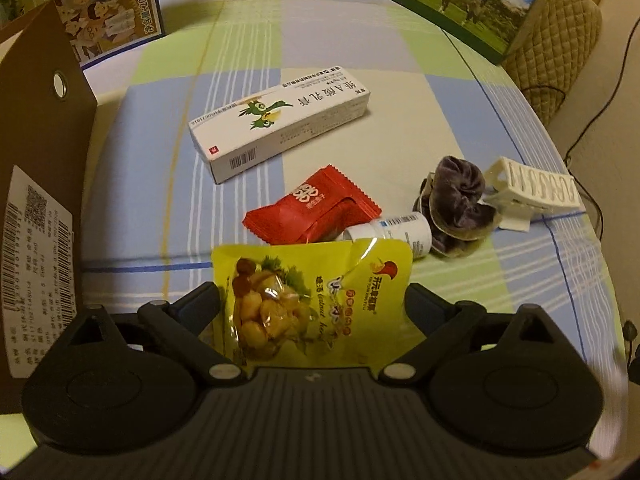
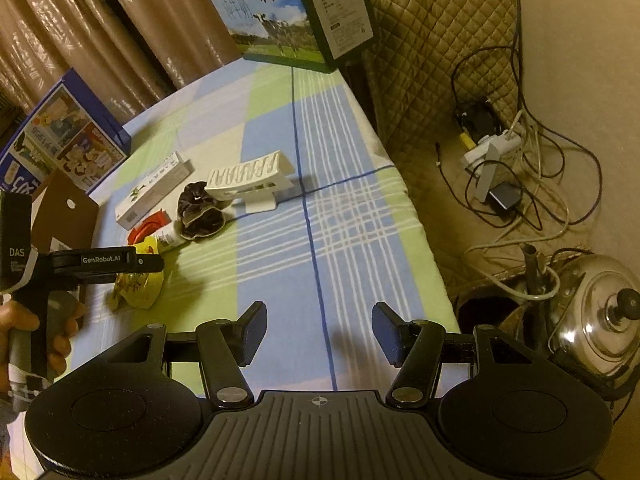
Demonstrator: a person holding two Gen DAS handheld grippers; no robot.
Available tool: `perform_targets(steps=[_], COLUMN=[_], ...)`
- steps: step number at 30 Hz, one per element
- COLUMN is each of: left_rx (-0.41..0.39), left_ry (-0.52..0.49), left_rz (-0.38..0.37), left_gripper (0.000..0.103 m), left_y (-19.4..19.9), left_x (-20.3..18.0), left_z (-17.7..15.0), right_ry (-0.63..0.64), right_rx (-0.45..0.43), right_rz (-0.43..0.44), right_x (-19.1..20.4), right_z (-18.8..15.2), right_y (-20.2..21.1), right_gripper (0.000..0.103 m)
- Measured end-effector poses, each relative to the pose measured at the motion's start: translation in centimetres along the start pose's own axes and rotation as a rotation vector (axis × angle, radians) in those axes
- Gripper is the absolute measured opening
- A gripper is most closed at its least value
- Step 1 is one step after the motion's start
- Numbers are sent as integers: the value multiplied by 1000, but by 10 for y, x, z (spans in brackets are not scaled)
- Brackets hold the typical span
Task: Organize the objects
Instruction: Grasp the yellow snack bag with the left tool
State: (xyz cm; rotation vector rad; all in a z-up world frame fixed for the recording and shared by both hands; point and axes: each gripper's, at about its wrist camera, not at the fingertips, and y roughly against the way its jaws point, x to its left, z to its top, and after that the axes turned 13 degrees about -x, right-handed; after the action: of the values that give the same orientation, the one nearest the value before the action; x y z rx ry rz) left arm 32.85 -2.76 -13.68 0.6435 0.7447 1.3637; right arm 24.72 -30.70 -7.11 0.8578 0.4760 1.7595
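1. The left gripper (image 1: 312, 300) has the yellow snack pouch (image 1: 316, 300) between its jaws, which stand to either side of the pouch; whether they press it cannot be told.
2. The pouch sits low over the checked cloth (image 1: 400, 92), its long axis pointing away from the jaws.
3. The brown box (image 1: 40, 152) lies just left of the pouch, probably its destination.
4. The right gripper (image 2: 320, 334) hangs released and empty, well apart from the pouch.
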Motion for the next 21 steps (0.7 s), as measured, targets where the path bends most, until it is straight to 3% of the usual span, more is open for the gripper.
perform_targets(steps=[6,21], left_rx=[-8,21], left_ry=[-23,-100], left_rz=[28,-19], left_gripper=[99,92], left_y=[-1,55], left_x=[-5,-9], left_z=[-6,-64], right_ry=[3,16], right_rx=[12,36], right_rz=[16,43], right_x=[1,4], right_z=[7,5], right_y=[-13,-22], right_gripper=[56,56])
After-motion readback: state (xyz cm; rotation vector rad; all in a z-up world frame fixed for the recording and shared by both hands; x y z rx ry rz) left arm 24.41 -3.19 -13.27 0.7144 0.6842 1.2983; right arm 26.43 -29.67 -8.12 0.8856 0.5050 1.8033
